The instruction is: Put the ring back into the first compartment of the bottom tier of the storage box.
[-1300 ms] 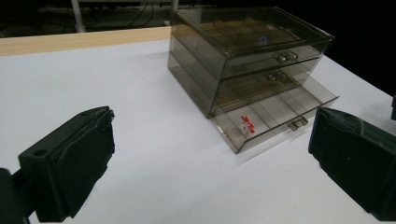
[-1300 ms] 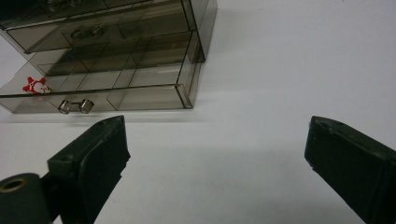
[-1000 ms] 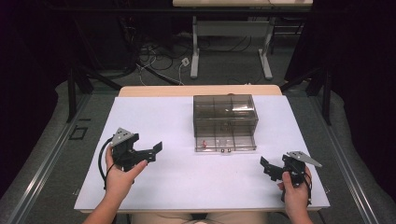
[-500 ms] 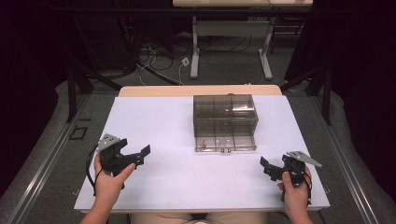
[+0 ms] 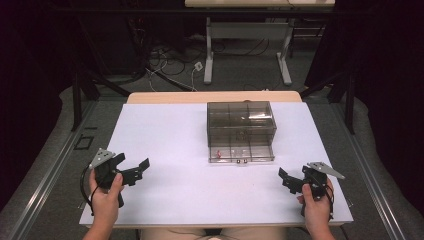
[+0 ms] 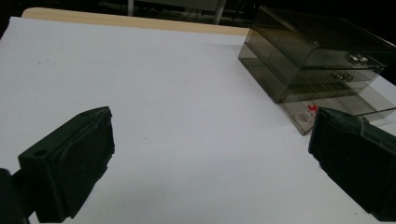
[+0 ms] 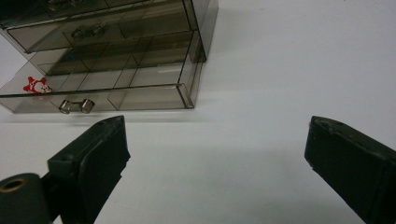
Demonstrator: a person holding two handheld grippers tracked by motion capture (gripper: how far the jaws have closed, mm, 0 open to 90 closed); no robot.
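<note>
Sitting between left gripper, right gripper: drawer box.

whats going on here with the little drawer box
A person sits at a white table with tongs in each hand. The left tongs and the right tongs are both open, empty and near the front edge. Between them stands a smoky clear drawer box; its bottom drawer is pulled out, with a small red item inside.
</note>
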